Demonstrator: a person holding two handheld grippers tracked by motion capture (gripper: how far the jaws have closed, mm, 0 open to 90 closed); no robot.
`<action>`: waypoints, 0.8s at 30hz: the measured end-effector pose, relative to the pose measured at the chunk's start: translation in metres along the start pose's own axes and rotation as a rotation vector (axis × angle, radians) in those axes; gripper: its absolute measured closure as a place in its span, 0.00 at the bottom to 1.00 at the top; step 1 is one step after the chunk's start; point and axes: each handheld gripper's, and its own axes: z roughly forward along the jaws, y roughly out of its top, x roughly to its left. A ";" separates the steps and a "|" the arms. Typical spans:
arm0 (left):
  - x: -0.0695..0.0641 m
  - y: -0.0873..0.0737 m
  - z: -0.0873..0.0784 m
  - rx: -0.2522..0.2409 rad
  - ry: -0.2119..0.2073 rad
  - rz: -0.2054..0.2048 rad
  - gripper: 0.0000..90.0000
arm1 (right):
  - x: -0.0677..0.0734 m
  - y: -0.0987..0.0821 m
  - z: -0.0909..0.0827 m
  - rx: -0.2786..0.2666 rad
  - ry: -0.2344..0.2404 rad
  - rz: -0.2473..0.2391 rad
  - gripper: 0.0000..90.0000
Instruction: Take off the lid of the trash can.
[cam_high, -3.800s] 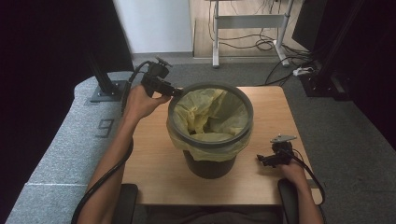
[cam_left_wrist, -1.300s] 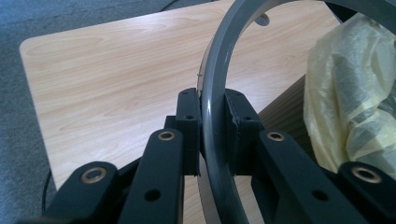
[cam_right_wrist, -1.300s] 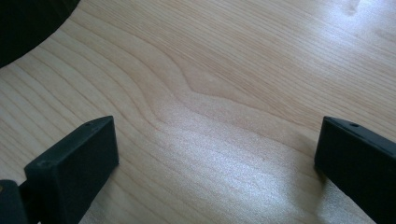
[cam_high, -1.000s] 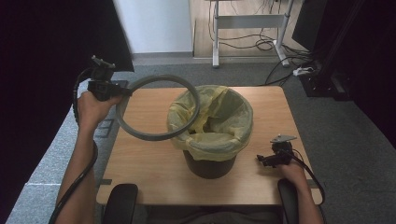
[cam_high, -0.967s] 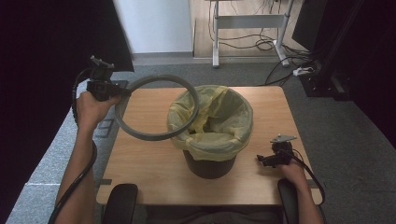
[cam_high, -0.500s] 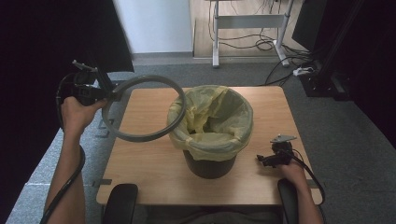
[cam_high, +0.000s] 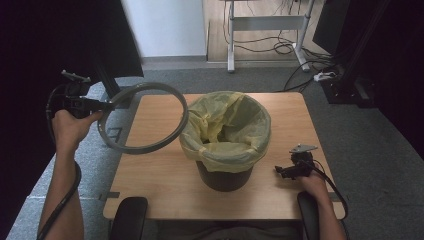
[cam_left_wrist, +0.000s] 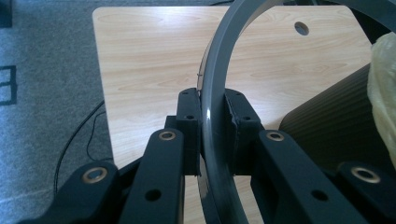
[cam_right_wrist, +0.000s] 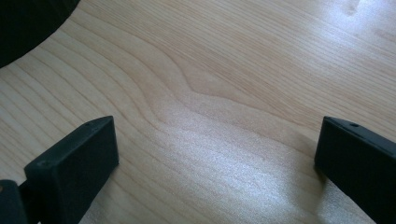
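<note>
While the left claw (cam_high: 107, 105) clamps the grey plastic retaining ring (cam_high: 150, 117) off the black bin (cam_high: 223, 175), beside its yellow liner (cam_high: 225, 127), the right claw (cam_high: 280, 171) rests parted on the wooden surface (cam_high: 160, 175); setting the ring down likely follows.

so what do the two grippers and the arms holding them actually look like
Both are black. The left gripper has flat linkage bars with brass-coloured rivets and blocky fingers. The right gripper carries a grey three-cornered plate on top, and its fingers are plain black blocks. A black cable trails from each along the forearm. The forearms are bare, with no sleeves in view.
</note>
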 end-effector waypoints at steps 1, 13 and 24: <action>0.005 -0.003 -0.001 -0.002 0.001 -0.012 0.87 | 0.000 0.000 0.000 0.000 0.000 0.000 0.00; 0.026 -0.019 -0.002 -0.006 0.000 -0.058 0.87 | 0.000 0.000 0.000 -0.001 0.000 0.002 0.00; 0.040 -0.036 0.013 -0.002 -0.004 -0.092 0.87 | 0.000 0.000 0.000 -0.001 0.000 0.002 0.00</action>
